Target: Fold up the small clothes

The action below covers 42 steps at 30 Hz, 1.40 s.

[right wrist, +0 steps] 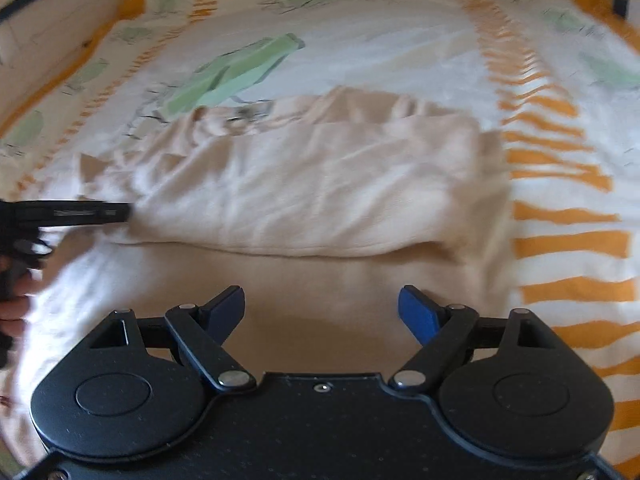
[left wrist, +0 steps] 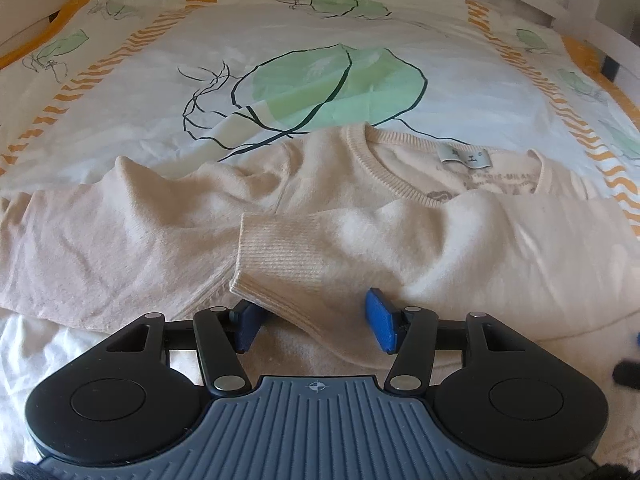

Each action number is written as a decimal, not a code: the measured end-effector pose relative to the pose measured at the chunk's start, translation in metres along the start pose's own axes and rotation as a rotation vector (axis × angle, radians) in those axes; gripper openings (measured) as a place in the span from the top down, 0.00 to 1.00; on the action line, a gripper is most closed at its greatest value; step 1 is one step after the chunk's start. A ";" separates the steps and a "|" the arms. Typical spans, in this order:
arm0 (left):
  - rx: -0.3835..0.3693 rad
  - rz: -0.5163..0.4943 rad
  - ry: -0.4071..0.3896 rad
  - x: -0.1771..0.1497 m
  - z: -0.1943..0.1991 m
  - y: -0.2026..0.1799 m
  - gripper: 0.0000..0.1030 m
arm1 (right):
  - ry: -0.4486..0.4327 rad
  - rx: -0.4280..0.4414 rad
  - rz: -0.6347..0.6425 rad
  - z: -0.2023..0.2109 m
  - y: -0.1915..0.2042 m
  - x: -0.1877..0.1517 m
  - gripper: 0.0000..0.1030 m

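Sweater (left wrist: 360, 224) lies mid-bed, both sleeves folded in | your left gripper (left wrist: 316, 320) jaws spread around the cuff (left wrist: 280, 264), not pinching | right gripper (right wrist: 322, 312) jaws spread, empty | soft, light, floppy: hold the bottom hem.

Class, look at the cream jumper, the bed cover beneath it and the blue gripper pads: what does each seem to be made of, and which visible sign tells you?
Jumper: soft knit, probably wool or cotton blend; ribbed cuff and neckline, fuzzy matt surface.
Bed cover: thin woven cloth, likely cotton; printed leaves, fine creases.
Gripper pads: seemingly hard plastic or rubber; smooth blue faces.
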<state>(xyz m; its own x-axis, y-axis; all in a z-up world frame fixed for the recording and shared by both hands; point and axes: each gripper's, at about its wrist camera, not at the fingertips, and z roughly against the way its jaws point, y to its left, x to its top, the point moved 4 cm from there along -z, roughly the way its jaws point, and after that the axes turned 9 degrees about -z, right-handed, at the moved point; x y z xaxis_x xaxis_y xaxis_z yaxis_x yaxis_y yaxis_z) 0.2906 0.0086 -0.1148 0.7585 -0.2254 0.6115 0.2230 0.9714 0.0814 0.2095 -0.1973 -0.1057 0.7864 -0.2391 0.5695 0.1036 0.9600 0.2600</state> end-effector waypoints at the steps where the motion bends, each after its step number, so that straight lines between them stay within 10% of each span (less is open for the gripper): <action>1: -0.003 0.003 -0.001 0.000 0.001 0.001 0.48 | -0.020 -0.044 0.018 0.002 -0.002 -0.001 0.19; 9: 0.016 -0.013 -0.009 0.002 0.001 0.004 0.47 | -0.127 -0.290 0.027 0.011 -0.033 -0.001 0.20; 42: 0.045 -0.085 0.006 0.001 -0.003 0.004 0.40 | -0.171 -0.398 -0.258 0.010 -0.080 0.002 0.23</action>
<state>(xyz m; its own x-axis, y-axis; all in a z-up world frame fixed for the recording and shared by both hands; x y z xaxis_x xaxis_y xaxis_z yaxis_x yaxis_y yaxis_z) 0.2941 0.0122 -0.1168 0.7419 -0.3074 0.5959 0.2593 0.9511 0.1678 0.1967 -0.2763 -0.1182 0.5972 -0.4645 0.6539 0.5318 0.8396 0.1108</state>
